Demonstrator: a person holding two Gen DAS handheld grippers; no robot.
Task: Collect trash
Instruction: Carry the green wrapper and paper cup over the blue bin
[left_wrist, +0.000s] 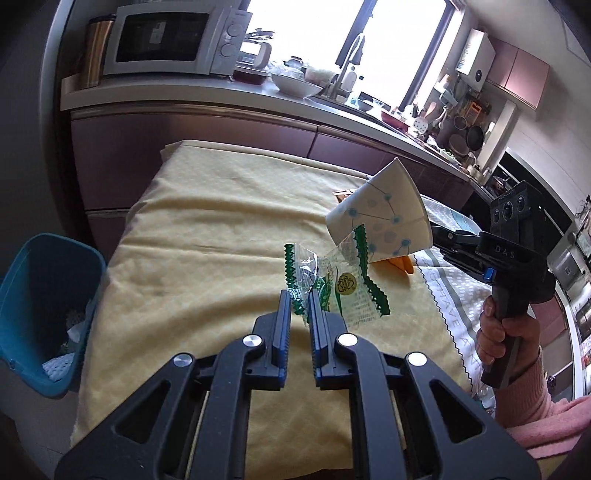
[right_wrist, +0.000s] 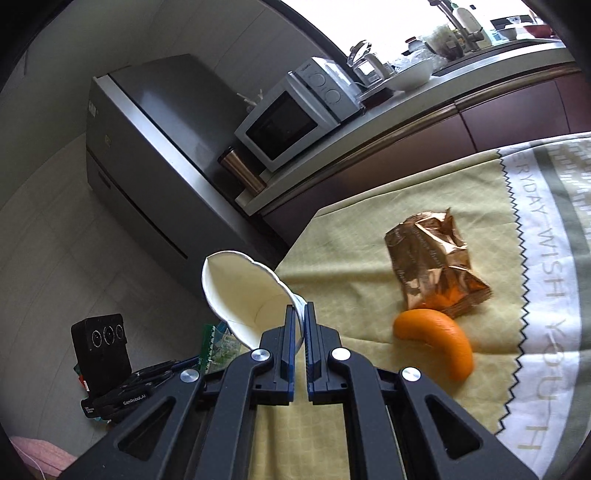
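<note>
Beside the blue plastic bin (left_wrist: 44, 314), you hold a clear green-edged wrapper (left_wrist: 332, 284) in the left claw (left_wrist: 298, 302) and a white paper cup (right_wrist: 243, 295) in the right claw (right_wrist: 300, 314); the crumpled copper foil packet (right_wrist: 432, 266) and orange peel (right_wrist: 439, 339) remain on the table (right_wrist: 347, 258).

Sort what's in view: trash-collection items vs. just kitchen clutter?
Job:
- plastic wrapper, held in left gripper
- paper cup, held in right gripper
- orange peel, on the tablecloth
- foil snack bag, on the tablecloth
- blue bin

Bystanders:
- microwave
- white bowl
- fridge
</note>
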